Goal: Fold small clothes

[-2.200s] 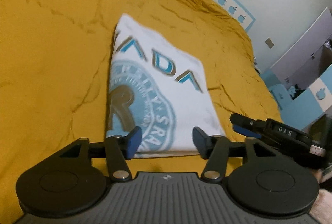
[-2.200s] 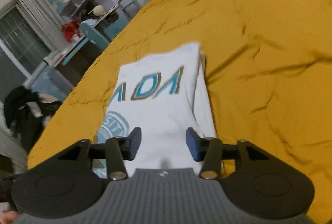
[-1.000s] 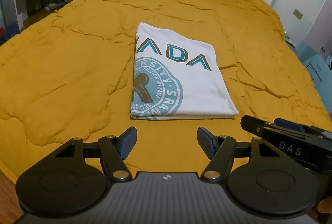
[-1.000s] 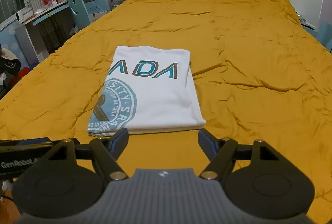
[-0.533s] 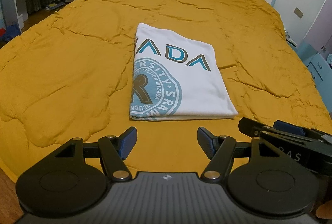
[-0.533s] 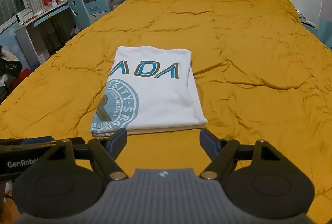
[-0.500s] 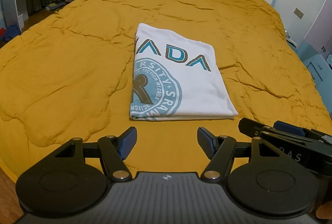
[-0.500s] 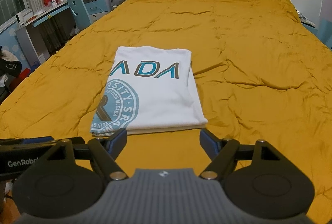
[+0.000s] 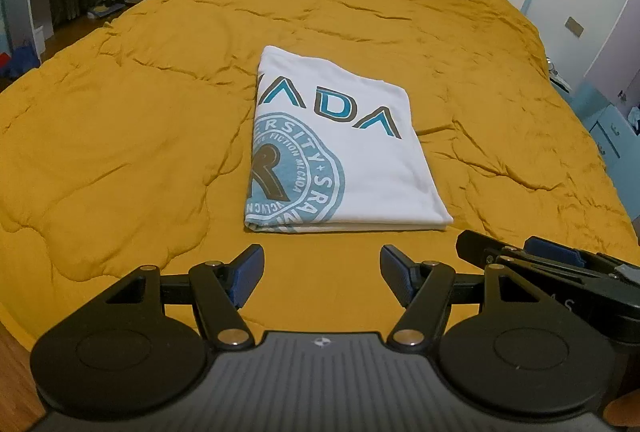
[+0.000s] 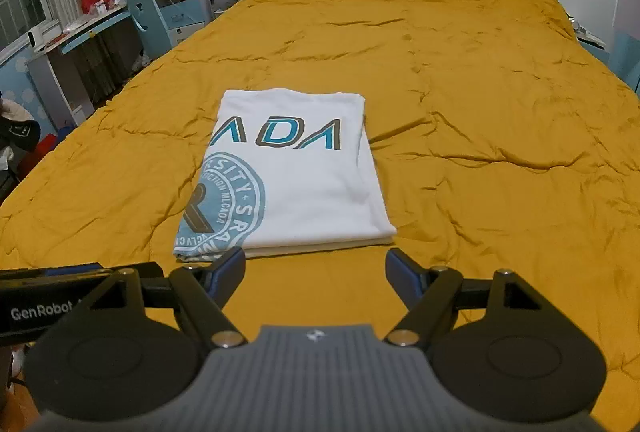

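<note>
Your white T-shirt (image 9: 340,148) lies folded into a neat rectangle in the middle of the mustard quilt (image 9: 120,136), its teal print facing up. Your left gripper (image 9: 322,274) and right gripper (image 10: 316,272) hang just short of its near edge, side by side, both with jaws spread wide and nothing between them.

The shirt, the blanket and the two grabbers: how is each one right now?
white T-shirt: folded into a flat rectangle, print up, lying on the quilt.
yellow quilt: spread over the bed, wrinkled.
left gripper: open, empty, short of the shirt.
right gripper: open, empty, short of the shirt.
</note>
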Available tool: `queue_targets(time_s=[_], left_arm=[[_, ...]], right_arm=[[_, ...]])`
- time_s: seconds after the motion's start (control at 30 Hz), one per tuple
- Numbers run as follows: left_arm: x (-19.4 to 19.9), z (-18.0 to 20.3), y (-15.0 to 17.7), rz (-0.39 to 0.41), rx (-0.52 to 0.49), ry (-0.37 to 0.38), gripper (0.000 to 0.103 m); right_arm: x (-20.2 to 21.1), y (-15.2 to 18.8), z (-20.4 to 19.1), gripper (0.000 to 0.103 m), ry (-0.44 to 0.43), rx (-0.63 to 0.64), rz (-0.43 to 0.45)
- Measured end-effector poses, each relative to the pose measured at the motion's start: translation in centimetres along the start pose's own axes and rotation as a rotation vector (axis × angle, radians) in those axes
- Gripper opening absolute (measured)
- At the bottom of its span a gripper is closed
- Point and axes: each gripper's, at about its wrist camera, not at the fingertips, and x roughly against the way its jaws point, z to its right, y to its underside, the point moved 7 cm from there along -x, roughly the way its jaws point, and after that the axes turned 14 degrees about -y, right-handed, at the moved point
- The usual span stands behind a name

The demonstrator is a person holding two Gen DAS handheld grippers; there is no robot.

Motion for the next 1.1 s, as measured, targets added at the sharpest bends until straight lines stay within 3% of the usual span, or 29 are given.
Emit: queue_targets(time_s=[1.1], left_arm=[[-0.09, 0.56, 0.32, -0.025, -0.01, 0.004, 0.071]], right_arm=[[0.11, 0.18, 0.33, 0.073, 0.019, -0.005, -0.013]])
